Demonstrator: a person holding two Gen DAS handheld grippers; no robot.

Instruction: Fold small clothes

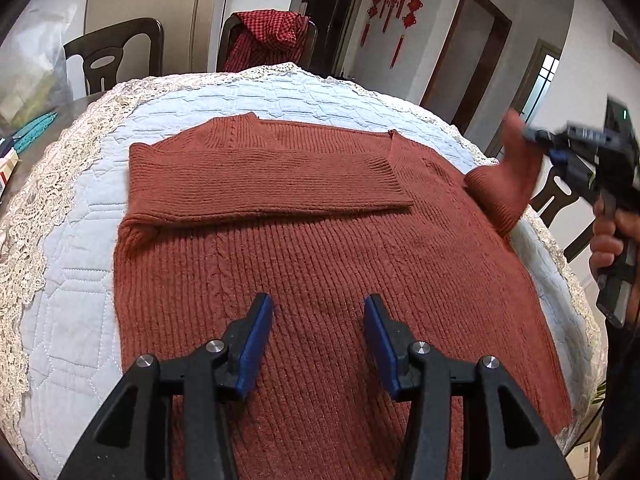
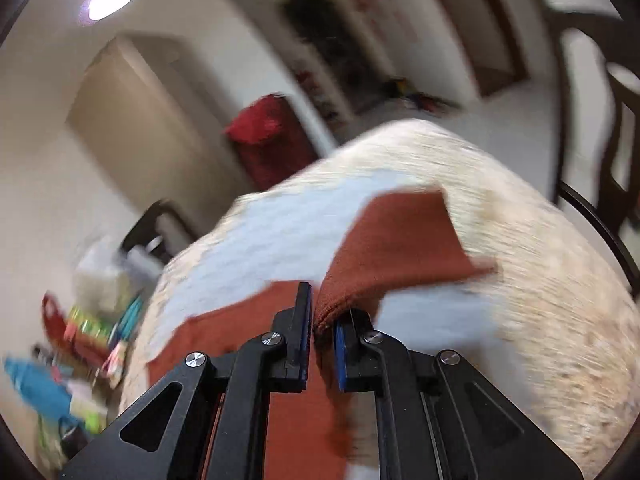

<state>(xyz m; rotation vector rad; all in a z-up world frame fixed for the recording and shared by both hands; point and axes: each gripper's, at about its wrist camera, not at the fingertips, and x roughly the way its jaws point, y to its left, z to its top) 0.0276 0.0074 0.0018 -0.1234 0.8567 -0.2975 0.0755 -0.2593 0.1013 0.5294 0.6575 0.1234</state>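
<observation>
A rust-red knit sweater lies flat on the quilted table cover. Its left sleeve is folded across the chest. My left gripper is open and empty, hovering over the sweater's lower body. My right gripper is at the right edge, shut on the right sleeve and lifting it off the table. In the blurred right wrist view the right gripper pinches the sleeve between its blue pads, the cuff hanging out ahead.
The table has a lace-edged cover. Dark chairs stand behind it, one draped with a red checked cloth. Clutter and a teal item lie at the table's left edge. Another chair is on the right.
</observation>
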